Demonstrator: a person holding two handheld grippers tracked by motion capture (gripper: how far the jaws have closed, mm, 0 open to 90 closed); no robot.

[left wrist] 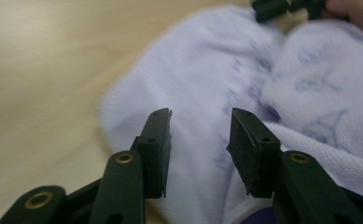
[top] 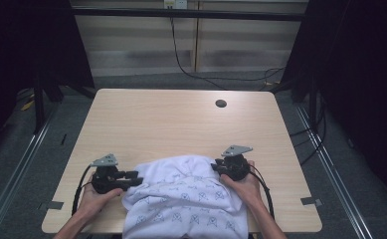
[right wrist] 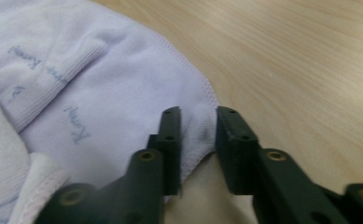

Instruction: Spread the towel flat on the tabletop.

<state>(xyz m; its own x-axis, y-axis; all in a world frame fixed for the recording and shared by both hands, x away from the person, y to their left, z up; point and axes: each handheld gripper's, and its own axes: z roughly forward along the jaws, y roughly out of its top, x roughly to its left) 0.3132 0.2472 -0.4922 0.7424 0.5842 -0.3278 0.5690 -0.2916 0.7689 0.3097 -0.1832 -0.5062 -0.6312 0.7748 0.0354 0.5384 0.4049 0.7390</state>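
Observation:
A white garment (top: 186, 194) with small blue prints lies crumpled at the table's front edge, between my two grippers. My left gripper (top: 134, 179) sits at the garment's left side, held by a hand. In the left gripper view its jaws stand open (left wrist: 200, 140) over a fold of the cloth (left wrist: 207, 70), pads apart from it. My right gripper (top: 215, 167) is at the garment's upper right corner. In the right gripper view its jaws (right wrist: 198, 135) straddle the stitched hem (right wrist: 202, 84) with a narrow gap, not pressing it. The right gripper (left wrist: 286, 7) also appears far off in the left gripper view.
The light wooden table (top: 181, 119) stretches bare beyond the garment, with a dark round cable hole (top: 221, 103) near its far edge. Black cables (top: 231, 77) run over the grey floor behind. Dark curtains flank both sides.

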